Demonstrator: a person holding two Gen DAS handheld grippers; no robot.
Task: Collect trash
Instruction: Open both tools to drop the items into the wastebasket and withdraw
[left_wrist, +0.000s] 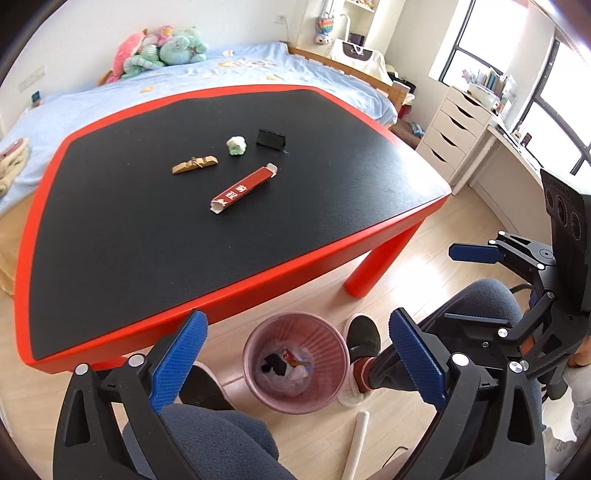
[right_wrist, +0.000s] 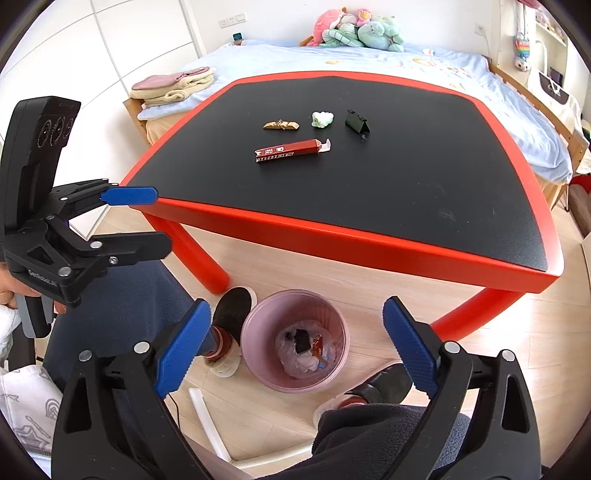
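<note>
Trash lies in the pink ribbed plastic bin (left_wrist: 295, 360) on the floor, directly below and between both wide-open, empty grippers: left gripper (left_wrist: 295, 363), right gripper (right_wrist: 295, 350). Beyond them on the black tabletop (left_wrist: 147, 229) rests a red carton (left_wrist: 243, 189) with white lettering, unreadable.

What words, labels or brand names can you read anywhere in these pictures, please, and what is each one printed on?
"GenRobot.AI", as far as it can be read: raised letters on the black body of the left hand-held gripper, seen from the right wrist camera.
White characters on the red box on the table: too blurred to read.
White print on the long side of the same red box: too small to read.
Logo on the black-and-white bag by the bed: unreadable.
</note>
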